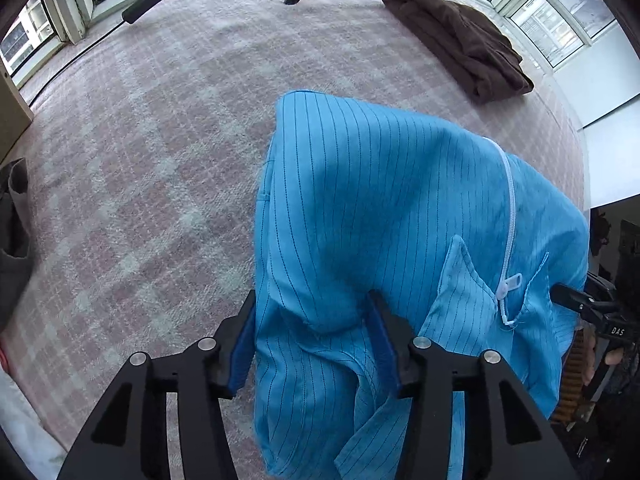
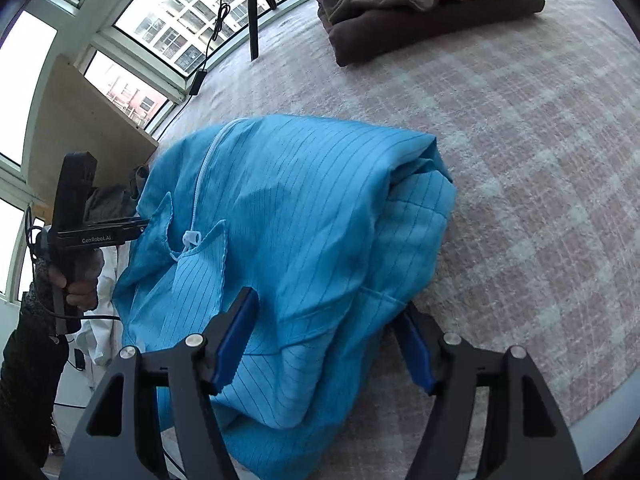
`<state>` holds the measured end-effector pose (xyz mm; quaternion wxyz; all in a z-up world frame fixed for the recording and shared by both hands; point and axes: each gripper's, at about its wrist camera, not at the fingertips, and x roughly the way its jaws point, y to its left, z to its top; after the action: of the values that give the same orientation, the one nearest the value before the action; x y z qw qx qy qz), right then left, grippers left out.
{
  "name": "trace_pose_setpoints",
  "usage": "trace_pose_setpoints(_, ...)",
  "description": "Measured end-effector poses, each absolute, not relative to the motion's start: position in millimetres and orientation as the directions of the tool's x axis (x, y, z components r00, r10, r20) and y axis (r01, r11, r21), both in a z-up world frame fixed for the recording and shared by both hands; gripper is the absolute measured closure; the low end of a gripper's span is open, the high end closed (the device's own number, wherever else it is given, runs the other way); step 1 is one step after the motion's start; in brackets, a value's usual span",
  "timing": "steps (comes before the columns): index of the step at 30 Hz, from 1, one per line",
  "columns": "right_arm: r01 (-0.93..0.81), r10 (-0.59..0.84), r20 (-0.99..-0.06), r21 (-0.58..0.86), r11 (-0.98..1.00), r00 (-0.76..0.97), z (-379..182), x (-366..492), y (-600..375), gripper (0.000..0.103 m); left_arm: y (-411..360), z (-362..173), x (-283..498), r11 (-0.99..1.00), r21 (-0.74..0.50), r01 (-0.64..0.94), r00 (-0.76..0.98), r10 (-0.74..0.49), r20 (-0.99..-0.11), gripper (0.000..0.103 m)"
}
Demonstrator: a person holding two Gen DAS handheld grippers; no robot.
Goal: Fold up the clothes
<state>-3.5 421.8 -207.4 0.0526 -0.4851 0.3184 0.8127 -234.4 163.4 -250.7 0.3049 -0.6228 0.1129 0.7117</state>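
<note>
Left wrist view: the left gripper (image 1: 312,344) pointed steeply down over the blue striped garment (image 1: 400,208), which lay bunched on the pink-and-white checked blanket (image 1: 140,160). Its fingers stood apart, with a fold of the blue cloth between them; the right pad touched the fabric, the left pad sat just beside its edge, and no pinch showed. A white zipper (image 1: 510,216) ran down the garment, collar flaps spread to either side of the pull. The right gripper's (image 1: 576,300) tip showed at the garment's right edge.

Right wrist view: the right gripper (image 2: 332,344) also had its fingers apart, straddling the near edge of the garment (image 2: 320,208); cloth lay between the pads, and the right pad stood clear of it. The person's left hand (image 2: 80,280) held the left gripper's handle at the garment's far-left side.

A folded brown garment (image 2: 424,4) lay well apart at the blanket's far end, near a black tripod (image 2: 254,8).
</note>
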Motion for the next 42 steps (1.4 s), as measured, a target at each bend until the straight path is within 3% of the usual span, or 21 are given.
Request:
trace_pose_setpoints(2,-0.387,-0.218,-0.833,0.447,-0.806,-0.508,-207,-6,416,0.037,167,-250,-228,-0.775,-0.200,-0.599,-0.052,0.287,-0.957,0.077)
trace_pose_setpoints(3,-0.382,-0.219,-0.839,0.439,-0.813,-0.498,-208,-8,412,0.039,169,-250,-224,-0.768,-0.193,-0.611,-0.054,0.284,-0.957,0.080)
trace_pose_setpoints(4,-0.376,-0.220,-0.844,0.432,-0.820,-0.489,-208,-9,408,0.052,170,-250,-222,-0.762,-0.185,-0.620,-0.059,0.281,-0.958,0.082)
trace_pose_setpoints(5,-0.371,-0.221,-0.849,0.424,-0.826,-0.479,-208,-11,404,0.072,173,-249,-219,-0.754,-0.176,-0.633,-0.065,0.278,-0.958,0.086)
trace_pose_setpoints(8,-0.373,-0.236,-0.851,0.433,-0.821,-0.469,-210,-12,396,0.089,175,-247,-213,-0.737,-0.174,-0.653,-0.082,0.298,-0.951,0.095)
trace_pose_setpoints(15,-0.417,-0.245,-0.824,0.486,-0.768,-0.511,-192,-8,393,0.094,163,-224,-214,-0.706,-0.307,-0.638,-0.041,0.428,-0.903,0.098)
trace_pose_setpoints(25,-0.379,-0.123,-0.788,0.420,-0.825,-0.604,-99,-2,405,0.095,170,-136,-214,-0.624,-0.384,-0.681,-0.078,0.583,-0.808,0.098)
trace_pose_setpoints(34,-0.382,-0.003,-0.799,0.291,-0.877,-0.601,-40,-15,493,0.095,259,-113,-220,-0.591,-0.408,-0.696,-0.116,0.654,-0.748,0.098)
trace_pose_setpoints(42,-0.331,0.026,-0.829,0.194,-0.924,-0.559,-32,-77,618,0.095,357,-125,-257,-0.654,-0.443,-0.614,-0.180,0.662,-0.727,0.098)
